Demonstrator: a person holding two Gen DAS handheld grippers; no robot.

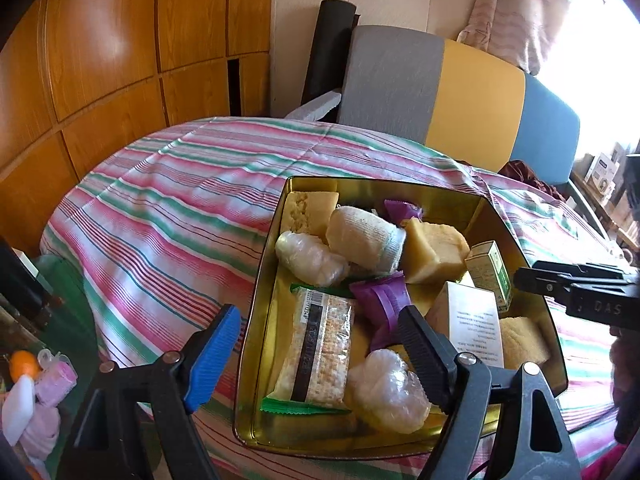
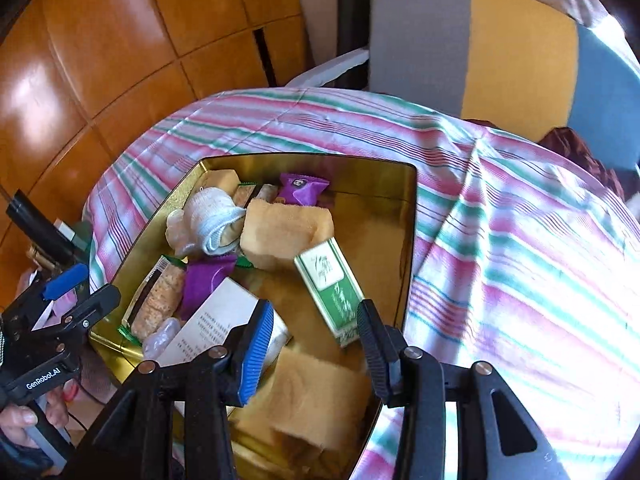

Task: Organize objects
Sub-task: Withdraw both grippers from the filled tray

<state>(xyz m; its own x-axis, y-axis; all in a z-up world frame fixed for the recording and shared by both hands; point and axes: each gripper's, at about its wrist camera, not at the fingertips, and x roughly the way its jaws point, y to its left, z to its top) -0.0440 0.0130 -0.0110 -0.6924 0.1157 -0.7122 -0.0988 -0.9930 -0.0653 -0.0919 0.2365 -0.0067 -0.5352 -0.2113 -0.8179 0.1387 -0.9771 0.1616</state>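
Both pairs of fingers hang nearest the lens, empty and spread apart; the left gripper [image 1: 320,356] hovers over the near-left part of the gold tin [image 1: 256,280], straddling the wrapped cracker bar [image 1: 316,348], while the right gripper [image 2: 316,348] sits above the tin's near-right corner, close to the green box [image 2: 334,292] and a yellow sponge [image 2: 308,400]. Everything to be organised already lies inside the tin, which rests on the striped bedspread [image 1: 160,208]: a rolled white sock [image 1: 366,238], purple wrappers [image 1: 384,296], a white printed box [image 1: 468,320], and clear-wrapped bundles [image 1: 388,390], all heaped loosely and overlapping. Judging from this, the risk is a crowded grasp; closing on the cracker bar could pinch the neighbouring bundle or purple wrapper too; slick film may slip free; pressing down could tip the tin on the soft bedding; both grippers over one tin may collide.
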